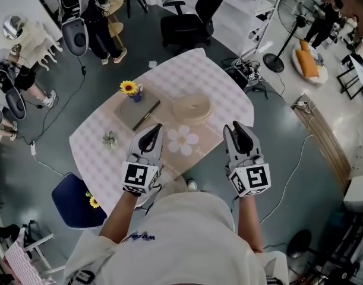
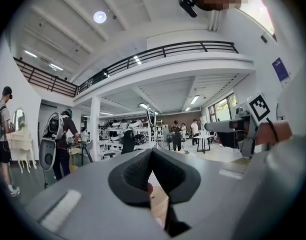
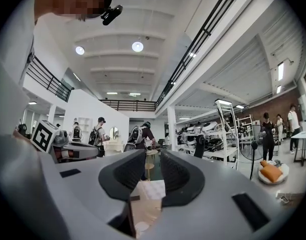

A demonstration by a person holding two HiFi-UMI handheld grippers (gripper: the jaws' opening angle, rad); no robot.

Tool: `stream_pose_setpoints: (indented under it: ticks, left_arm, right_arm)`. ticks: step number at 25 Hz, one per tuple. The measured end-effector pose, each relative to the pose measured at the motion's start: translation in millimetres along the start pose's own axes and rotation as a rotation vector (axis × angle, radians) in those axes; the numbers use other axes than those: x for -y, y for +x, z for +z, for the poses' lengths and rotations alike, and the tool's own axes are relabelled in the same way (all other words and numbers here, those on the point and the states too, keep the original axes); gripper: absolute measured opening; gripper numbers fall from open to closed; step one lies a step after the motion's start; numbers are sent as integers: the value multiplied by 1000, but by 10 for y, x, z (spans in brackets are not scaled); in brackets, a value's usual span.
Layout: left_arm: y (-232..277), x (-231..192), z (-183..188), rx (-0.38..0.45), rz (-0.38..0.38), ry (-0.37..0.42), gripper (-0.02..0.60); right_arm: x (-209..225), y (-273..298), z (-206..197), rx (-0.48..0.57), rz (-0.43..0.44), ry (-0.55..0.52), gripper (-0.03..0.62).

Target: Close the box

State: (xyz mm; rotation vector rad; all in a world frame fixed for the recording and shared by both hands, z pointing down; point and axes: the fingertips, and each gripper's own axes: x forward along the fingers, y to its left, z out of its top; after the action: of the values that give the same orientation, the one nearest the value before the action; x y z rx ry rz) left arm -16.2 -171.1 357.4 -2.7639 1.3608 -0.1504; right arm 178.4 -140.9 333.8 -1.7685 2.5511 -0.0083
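Observation:
A round tan box (image 1: 192, 107) lies flat on the checkered table (image 1: 229, 97), past a brown mat printed with a white flower (image 1: 182, 140). Whether its lid sits on it I cannot tell. My left gripper (image 1: 154, 129) hovers over the mat's near left part, held level, jaws shut with nothing in them (image 2: 151, 154). My right gripper (image 1: 239, 126) hangs near the table's front right edge, its jaws apart by a narrow gap and empty (image 3: 153, 159). Both grippers are well short of the box. Each gripper view shows the other gripper off to the side.
A grey flat slab with a dark pen (image 1: 136, 113), a sunflower in a small vase (image 1: 129, 88) and a little plant (image 1: 110, 138) share the table's left half. A blue chair (image 1: 77, 200) stands at the near left, a black office chair (image 1: 184, 25) beyond. People stand at the far left.

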Motion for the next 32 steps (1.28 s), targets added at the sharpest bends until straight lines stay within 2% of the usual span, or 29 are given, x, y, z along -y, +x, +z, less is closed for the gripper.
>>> stream_pose_setpoints:
  ticks: [9, 22, 32]
  left_arm:
    - [6, 134, -24, -13, -29, 7, 2]
    - [34, 299, -54, -32, -79, 27, 2]
    - [-40, 150, -77, -43, -43, 11, 2]
  right_arm:
    - [15, -83, 57, 18, 1, 7, 25]
    - [-33, -173, 58, 9, 29, 45, 3]
    - [-168, -52, 57, -8, 70, 20, 3]
